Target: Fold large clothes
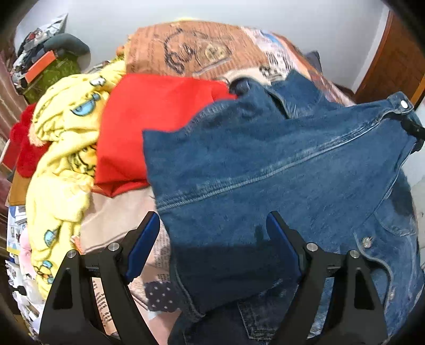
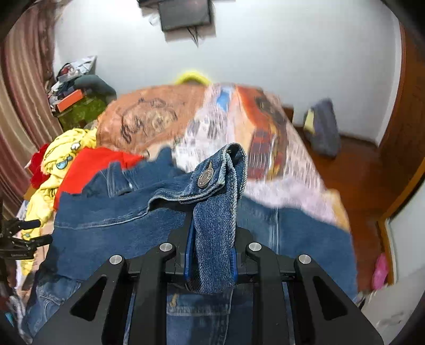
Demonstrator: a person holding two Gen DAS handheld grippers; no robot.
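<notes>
On the bed (image 2: 268, 191), spread over its printed cover, lies a blue denim jacket (image 1: 279, 169), and both tools are at it. At the near edge of the right wrist view, the right tool (image 2: 211, 254) is clamped tight on a folded strip of the jacket's hem: the cloth stands up between the 2 blue pads (image 2: 189, 254) with hardly any gap left, and a metal snap button (image 2: 205, 177) shows on the raised end. That corner is lifted clear of the rest of the denim, which trails away to the left.

The left tool (image 1: 212, 238) has its jaws wide apart. Its 2 blue fingers (image 1: 143, 246) straddle a near portion of the jacket, 1 over the bed cover just left of the cloth's edge and 1 above the denim, and neither pad presses on the fabric. It holds nothing.

To the left of the jacket sits a red garment (image 1: 148, 127), partly tucked under the denim's edge. Further left again is a heap of yellow fleece with cartoon faces (image 1: 66, 148). At the far left corner of the room a cluttered stand (image 2: 77, 100) carries an orange box and loose things; what else is in the pile I cannot make out. A dark screen (image 2: 186, 13) hangs on the far wall.
</notes>
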